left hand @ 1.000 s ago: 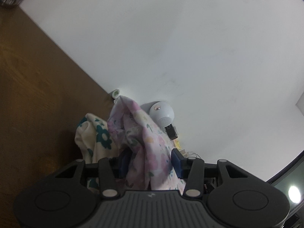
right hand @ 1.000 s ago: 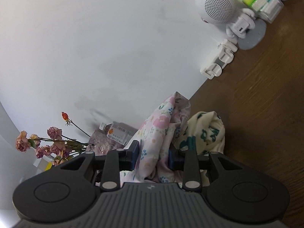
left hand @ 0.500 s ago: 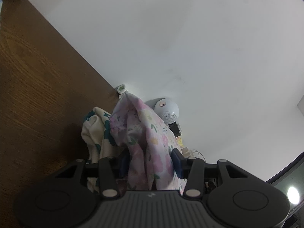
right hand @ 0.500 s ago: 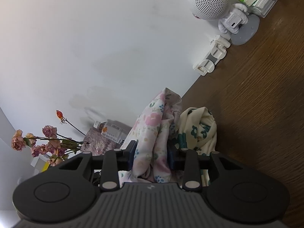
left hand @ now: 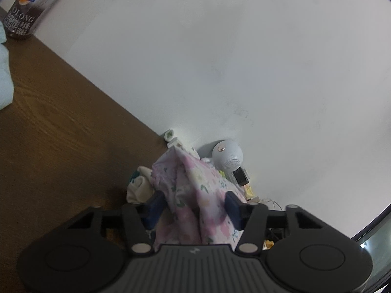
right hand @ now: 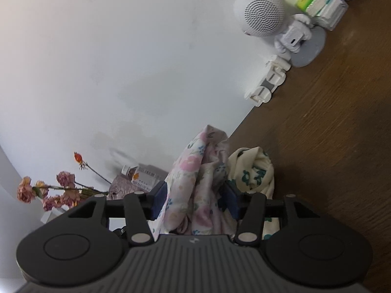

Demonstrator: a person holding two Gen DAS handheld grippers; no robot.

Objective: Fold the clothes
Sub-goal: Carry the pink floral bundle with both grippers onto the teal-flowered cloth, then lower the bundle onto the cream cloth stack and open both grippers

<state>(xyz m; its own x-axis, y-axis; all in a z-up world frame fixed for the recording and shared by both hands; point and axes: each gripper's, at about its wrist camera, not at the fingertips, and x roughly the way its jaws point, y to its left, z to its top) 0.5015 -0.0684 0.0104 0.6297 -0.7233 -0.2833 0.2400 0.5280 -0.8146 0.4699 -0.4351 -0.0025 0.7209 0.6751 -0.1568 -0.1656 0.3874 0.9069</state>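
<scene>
A brown wood-grain worktop [left hand: 61, 146] ran up to a plain white wall, and both cameras looked along it at a tilt.

Nearest the lens, the left gripper [left hand: 194, 206] had its blue pads set on either side of a thin, pink-flowered cloth [left hand: 193, 190] bunched into soft vertical folds; the cloth filled most of the gap, but whether the pads pressed it I could not tell. The right gripper [right hand: 194, 201] framed the same cloth [right hand: 198, 183] from the other side — its jaws were opening, the cloth between them looking slack, not pinched. Just behind hung a cream cloth with dark green flowers [right hand: 254, 171], crumpled and touching the pink one, over the worktop and well short of its wall edge.

Farther off, at the wall edge of the worktop, stood a white ball-headed speaker figure on a grey base [right hand: 268, 17], a small white plastic clip [right hand: 267, 85] beside it, and dried pink roses [right hand: 48, 193] off to one side. A dark tea bottle [left hand: 27, 7] stood at the far corner in the left view.

The likely trouble: with the right jaws parting, the light, slippery fabric could slide out and drop in a heap, losing the fold line; the two cloths, touching, might also drag together.
</scene>
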